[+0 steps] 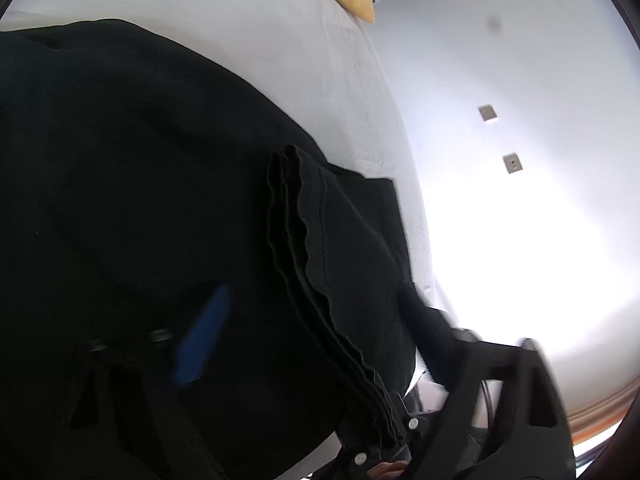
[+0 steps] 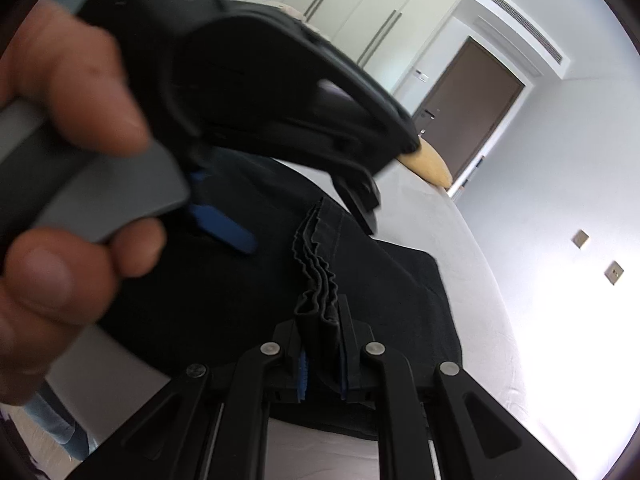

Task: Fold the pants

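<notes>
While my right claw pinches the stacked rippled hem edges of the black fabric pants, its two blue-padded fingers are narrowed tight on that bundle so all the layers stay lined up for the fold. Pants lie on the white-sheeted bed, bulk spread to the left of the pinched edge, a flatter folded panel to its right reaching toward the bed edge.

Left claw sits low over the dark cloth. One blue finger pad shows blurred over the fabric, the other finger is only a dark blur on the right; the hem stack runs between them but I cannot tell whether the claw is closed on it. From the right wrist view the left claw hovers close above the pants, with my left hand wrapped round its grey handle; likely there to take or steady the same edge.

Around: yellow cushion on the far part of the bed, brown door, white wardrobe doors, wall switches. Nothing lies on the pants' landing area. What gets in the way is the left claw body, crowding the space right above my right grip and hiding much of the cloth.
</notes>
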`<state>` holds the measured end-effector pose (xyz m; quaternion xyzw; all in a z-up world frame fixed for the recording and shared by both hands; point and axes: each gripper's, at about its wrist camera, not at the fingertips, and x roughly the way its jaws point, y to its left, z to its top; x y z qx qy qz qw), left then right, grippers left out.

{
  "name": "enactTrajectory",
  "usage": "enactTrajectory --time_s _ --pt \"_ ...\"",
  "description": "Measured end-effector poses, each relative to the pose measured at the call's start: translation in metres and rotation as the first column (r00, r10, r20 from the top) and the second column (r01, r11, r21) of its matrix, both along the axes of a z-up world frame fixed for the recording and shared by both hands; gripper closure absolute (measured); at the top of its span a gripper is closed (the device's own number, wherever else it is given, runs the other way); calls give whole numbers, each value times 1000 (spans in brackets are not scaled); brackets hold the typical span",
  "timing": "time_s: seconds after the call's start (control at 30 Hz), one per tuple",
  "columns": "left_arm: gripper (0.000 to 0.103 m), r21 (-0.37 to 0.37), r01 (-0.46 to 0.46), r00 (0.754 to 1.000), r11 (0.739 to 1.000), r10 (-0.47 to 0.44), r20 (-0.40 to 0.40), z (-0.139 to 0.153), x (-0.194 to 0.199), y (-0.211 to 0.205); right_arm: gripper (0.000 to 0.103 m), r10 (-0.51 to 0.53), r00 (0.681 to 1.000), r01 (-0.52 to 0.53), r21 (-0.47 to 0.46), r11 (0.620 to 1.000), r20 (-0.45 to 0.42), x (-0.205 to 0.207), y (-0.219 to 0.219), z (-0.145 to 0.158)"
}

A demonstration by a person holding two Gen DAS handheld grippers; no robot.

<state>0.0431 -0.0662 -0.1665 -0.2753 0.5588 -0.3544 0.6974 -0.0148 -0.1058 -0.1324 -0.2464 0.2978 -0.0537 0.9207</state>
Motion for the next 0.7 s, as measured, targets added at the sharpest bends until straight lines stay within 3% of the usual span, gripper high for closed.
enactTrajectory --time_s 0.03,0.13,0.27,0.7 --pt "67 14 8 1000 1000 -8 -10 -2 2 2 91 10 1000 -10 3 1000 -1 -1 3 0" --pt "80 41 14 1000 999 -13 -19 -6 7 12 91 53 999 -53 5 999 -6 -1 18 0" --pt "88 75 17 999 997 -19 27 4 11 34 91 115 993 -115 4 993 -13 -2 31 0" --pt "91 151 -80 993 985 65 98 32 30 123 91 297 955 -296 35 954 -14 15 73 11"
